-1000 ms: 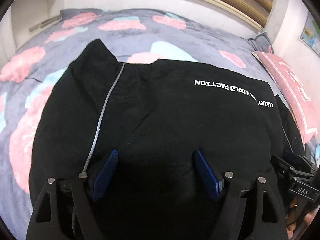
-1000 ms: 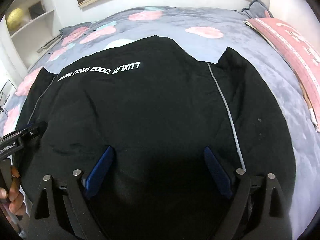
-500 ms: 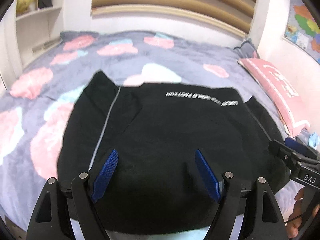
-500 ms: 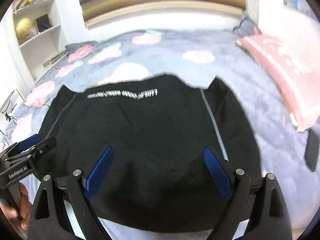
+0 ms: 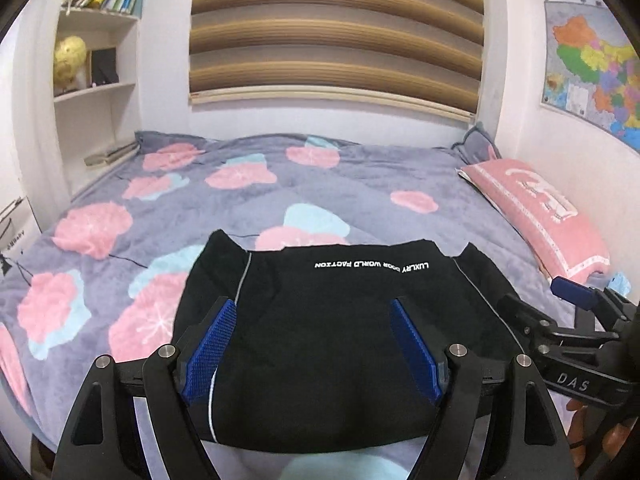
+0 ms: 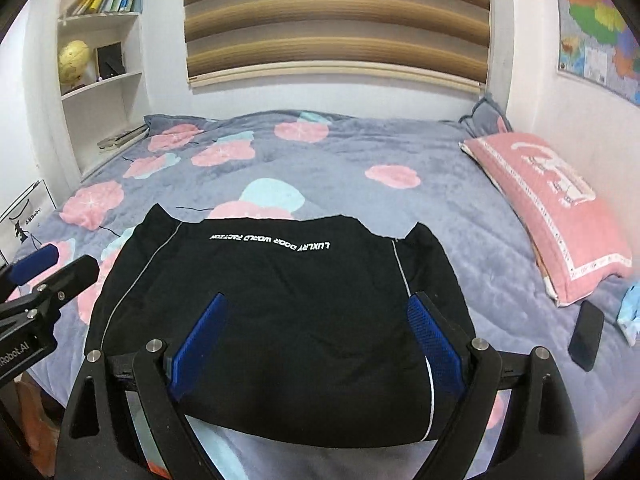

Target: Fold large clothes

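On the near part of the bed (image 5: 360, 184), a black garment (image 5: 340, 336) is lying folded into a compact block, its white lettering (image 5: 372, 266) running upside down along the far edge and thin pale piping (image 6: 404, 276) tracing down each side. Its near edge is sitting just short of the bed's front edge. Both grippers are hanging above it, tilted downward. The left gripper (image 5: 316, 352) is holding its blue fingers (image 5: 210, 350) wide apart with nothing between them but air over the cloth. The right gripper (image 6: 316, 348) is doing the same, its fingers (image 6: 434, 344) spread and clear of the fabric. Each gripper is showing at the edge of the other's view, the right one with part of a hand (image 5: 592, 428) under it. A pink pillow (image 6: 552, 208) is resting along the right side of the bed by the wall, and a dark phone (image 6: 586, 334) is lying just in front of it. Shelves (image 6: 104, 80) with books and a globe are standing at the far left, and a map (image 5: 592, 68) is hanging on the right wall.
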A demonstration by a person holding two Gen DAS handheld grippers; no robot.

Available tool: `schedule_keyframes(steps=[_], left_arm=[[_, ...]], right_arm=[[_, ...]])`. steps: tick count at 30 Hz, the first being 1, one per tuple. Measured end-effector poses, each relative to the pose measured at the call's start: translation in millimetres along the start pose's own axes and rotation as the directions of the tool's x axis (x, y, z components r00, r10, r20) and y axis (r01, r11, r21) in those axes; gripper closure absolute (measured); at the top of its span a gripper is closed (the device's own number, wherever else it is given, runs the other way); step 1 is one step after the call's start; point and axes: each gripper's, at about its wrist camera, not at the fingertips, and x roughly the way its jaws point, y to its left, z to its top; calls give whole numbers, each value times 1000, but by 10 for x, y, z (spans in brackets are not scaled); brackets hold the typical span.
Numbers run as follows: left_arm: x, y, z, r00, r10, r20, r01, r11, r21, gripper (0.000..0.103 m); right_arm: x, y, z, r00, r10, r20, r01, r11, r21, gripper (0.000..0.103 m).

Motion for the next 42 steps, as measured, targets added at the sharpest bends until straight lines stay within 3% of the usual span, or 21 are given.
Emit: schedule_keyframes(steps=[4,22,27,32,42], left_arm=[[-105,4,4,1000,9,28,-9,1000,-2,23],[-150,19,-54,1000,-2,7,2,1000,-14,23],[-123,46,-54,990,-137,-35,135,989,-53,23],[-122,37,-70,995,-96,-35,95,995,-31,23],[16,55,-118,990,-115,-87,110,992,-56,23]], right_arm=[[-43,75,-4,1000,-7,-8,7,1000,-26,10],[-1,164,-79,999,-1,-50,-1,999,-44,10],[-3,125,-87,998,7,-55,-8,999,-32,10],[-9,131,-92,998,5,-55,-7,1000,-29,10],[-7,183,-124,998,0,-61,-4,998,-63,10]])
